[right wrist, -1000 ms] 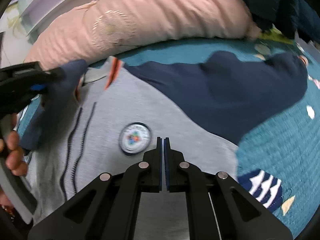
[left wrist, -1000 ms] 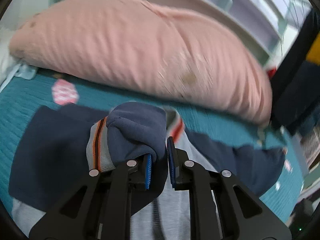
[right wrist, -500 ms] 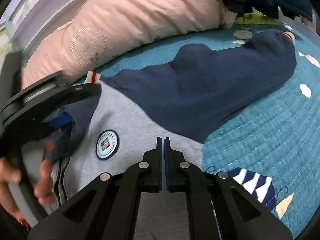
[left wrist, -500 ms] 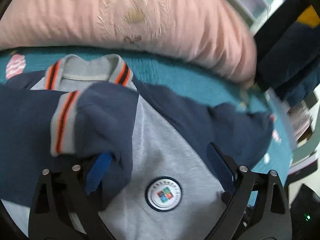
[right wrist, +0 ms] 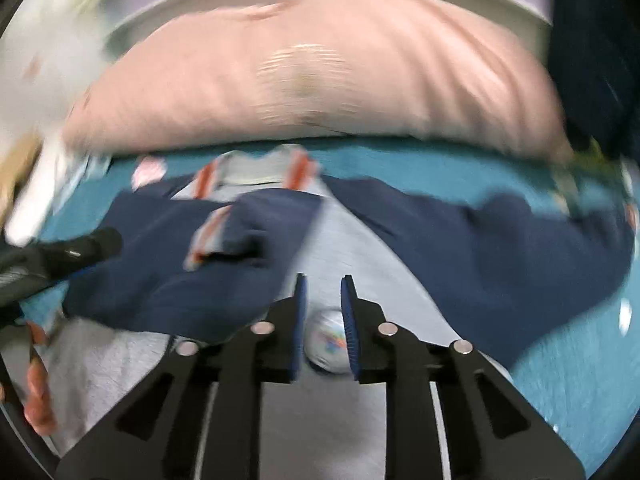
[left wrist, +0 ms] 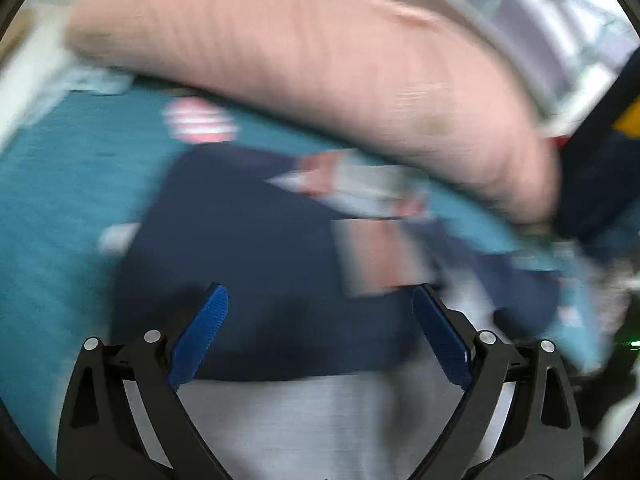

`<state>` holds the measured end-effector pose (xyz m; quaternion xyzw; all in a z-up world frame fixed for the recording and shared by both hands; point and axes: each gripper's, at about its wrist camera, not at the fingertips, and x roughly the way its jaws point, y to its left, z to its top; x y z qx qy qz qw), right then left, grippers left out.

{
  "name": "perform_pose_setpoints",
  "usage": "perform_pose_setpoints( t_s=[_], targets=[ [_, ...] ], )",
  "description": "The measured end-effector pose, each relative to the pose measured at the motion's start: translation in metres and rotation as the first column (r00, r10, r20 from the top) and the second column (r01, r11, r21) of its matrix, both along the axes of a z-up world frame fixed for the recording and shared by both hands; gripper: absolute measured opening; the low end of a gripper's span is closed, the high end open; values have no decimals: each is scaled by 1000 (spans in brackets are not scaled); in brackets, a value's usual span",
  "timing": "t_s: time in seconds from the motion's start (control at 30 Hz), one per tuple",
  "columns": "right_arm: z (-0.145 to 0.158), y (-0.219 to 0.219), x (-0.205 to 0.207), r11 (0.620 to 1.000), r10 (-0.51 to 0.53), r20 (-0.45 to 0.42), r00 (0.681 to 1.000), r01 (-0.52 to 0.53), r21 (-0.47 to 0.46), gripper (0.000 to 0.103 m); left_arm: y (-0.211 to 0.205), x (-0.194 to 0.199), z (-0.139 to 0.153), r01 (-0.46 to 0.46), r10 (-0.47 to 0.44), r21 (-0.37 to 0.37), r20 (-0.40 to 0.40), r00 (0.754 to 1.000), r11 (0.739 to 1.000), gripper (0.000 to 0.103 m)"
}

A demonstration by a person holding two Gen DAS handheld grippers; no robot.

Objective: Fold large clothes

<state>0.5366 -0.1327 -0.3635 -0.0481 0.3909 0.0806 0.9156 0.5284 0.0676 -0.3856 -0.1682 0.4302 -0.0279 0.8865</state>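
A grey sweatshirt with navy sleeves (right wrist: 352,248) lies face up on the teal bed cover, collar (right wrist: 256,170) toward the pillow. Its left sleeve (right wrist: 192,264) is folded across the chest, striped cuff (right wrist: 208,236) on top; the right sleeve (right wrist: 500,248) lies spread out. My left gripper (left wrist: 320,320) is open wide and empty above the folded sleeve (left wrist: 256,264). My right gripper (right wrist: 324,308) is slightly open and empty, above the round chest badge (right wrist: 328,346). Both views are blurred by motion.
A big pink pillow (right wrist: 320,76) lies across the head of the bed, also in the left wrist view (left wrist: 304,64). Dark clothes (left wrist: 600,152) are piled at the right. The left gripper's body (right wrist: 60,256) shows at the left edge of the right wrist view.
My left gripper let go of the sleeve cuff, opened wide and pulled back left. The sleeve now lies across the chest. My right gripper opened a little and swung toward the shirt's middle.
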Motion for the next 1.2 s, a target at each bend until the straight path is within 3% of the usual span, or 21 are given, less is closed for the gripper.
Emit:
perform_pose_setpoints(
  t_s=[0.03,0.1,0.17,0.3,0.37,0.43,0.47,0.5,0.53,0.6,0.63,0.7,0.77,0.87,0.97,1.03,1.1,1.13,1.2],
  targets=[
    [-1,19,3,996,33,20,999,-31,-79,26,8,1,-8,-3,4,24,-28,1000,1000,94],
    [-5,52,5,969,91,47,995,-77,-235,44,22,3,-23,-28,31,29,-91,995,999,94],
    [-10,74,5,929,155,75,985,-119,-351,47,29,5,-39,-18,16,-7,-141,990,1000,94],
    [-29,97,16,830,219,69,973,-149,-537,50,16,6,-41,53,-38,102,-142,989,993,94],
    [-38,102,24,797,228,63,972,-149,-585,50,10,2,-42,73,-52,148,-142,988,986,94],
    [-40,103,32,797,217,72,973,-134,-589,50,8,1,-44,77,-55,167,-136,989,983,94],
    [-40,101,35,805,212,66,975,-136,-577,49,7,1,-44,84,-59,176,-139,989,981,94],
    [-38,98,39,816,209,67,976,-136,-562,41,8,1,-44,81,-58,173,-138,989,982,94],
    [-35,95,41,831,201,73,977,-131,-540,24,9,0,-44,77,-55,164,-137,989,983,95],
    [-24,84,43,879,145,86,986,-89,-469,16,11,1,-46,75,-54,153,-138,989,985,95],
    [-13,69,43,921,103,100,990,-57,-384,14,10,2,-46,76,-54,155,-140,989,985,95],
    [0,41,44,968,1,112,994,27,-249,14,8,5,-47,70,-46,159,-146,988,985,95],
    [9,4,40,987,-127,101,987,136,-88,14,4,11,-48,60,-36,163,-150,988,985,95],
    [9,-49,28,952,-299,44,953,295,84,18,2,11,-49,56,-29,176,-151,988,983,95],
    [-11,-99,11,874,-430,-77,899,436,215,18,0,13,-50,56,-27,189,-154,988,980,95],
    [-22,-119,3,840,-472,-134,871,491,231,19,-1,13,-50,54,-25,194,-152,988,979,95],
    [-23,-138,-8,823,-476,-155,866,500,270,21,-3,12,-50,59,-28,207,-151,988,977,95],
    [-20,-148,-13,813,-481,-145,865,502,297,25,-3,12,-49,61,-29,212,-151,988,975,95],
    [-9,-172,-21,787,-512,-119,851,520,332,48,-2,10,-47,48,-19,203,-142,990,978,95]
  ],
)
